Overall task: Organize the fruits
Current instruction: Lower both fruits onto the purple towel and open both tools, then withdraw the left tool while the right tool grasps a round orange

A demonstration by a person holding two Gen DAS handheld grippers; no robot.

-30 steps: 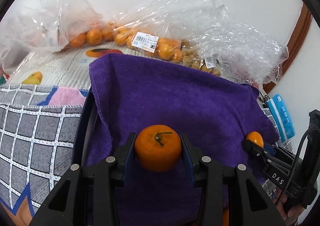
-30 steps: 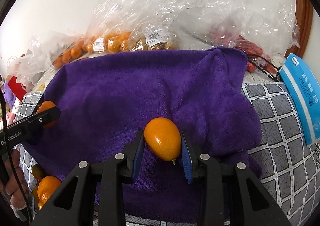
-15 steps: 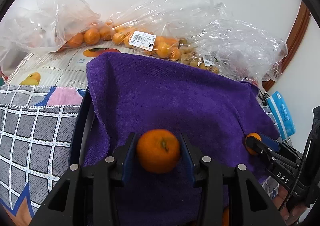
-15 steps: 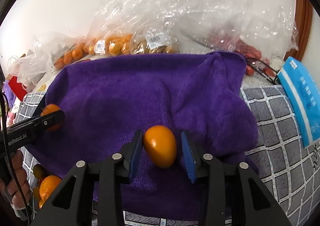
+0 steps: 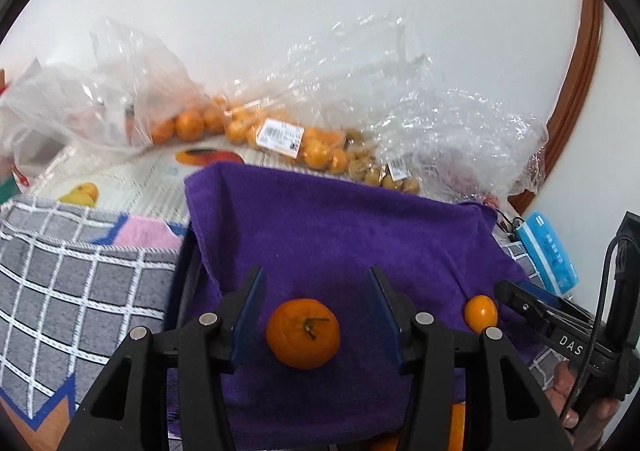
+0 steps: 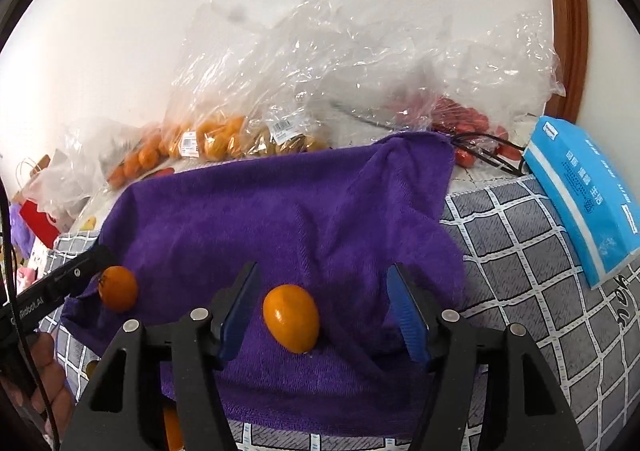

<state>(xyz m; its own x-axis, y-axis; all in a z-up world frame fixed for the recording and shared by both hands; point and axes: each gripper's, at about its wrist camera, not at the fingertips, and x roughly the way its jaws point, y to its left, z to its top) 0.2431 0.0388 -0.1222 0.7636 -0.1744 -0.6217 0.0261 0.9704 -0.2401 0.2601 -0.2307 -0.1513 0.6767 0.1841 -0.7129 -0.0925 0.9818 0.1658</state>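
A round mandarin (image 5: 303, 333) with a green stem lies on the purple towel (image 5: 340, 235). My left gripper (image 5: 316, 283) stands over it, jaws opening, pads clear of the fruit on both sides. In the right wrist view an oval kumquat (image 6: 291, 318) rests on the same purple towel (image 6: 280, 219). My right gripper (image 6: 322, 283) is opening around it, neither pad touching. Each view shows the other gripper at its edge: the right gripper (image 5: 516, 297) beside the kumquat (image 5: 480, 313), the left gripper (image 6: 86, 265) beside the mandarin (image 6: 118, 288).
Clear plastic bags of oranges (image 5: 240, 131) and small yellow fruit (image 6: 288, 143) line the wall behind the towel, with red fruit (image 6: 460, 119) at the right. A blue tissue pack (image 6: 580, 195) lies on the grey checked cloth (image 6: 520, 251). More orange fruit (image 6: 172, 427) sits below the towel's near edge.
Both grippers have let go: the mandarin and the kumquat now lie on the towel between widened jaws. Both hands have lifted and tilted up a little, showing more wall.
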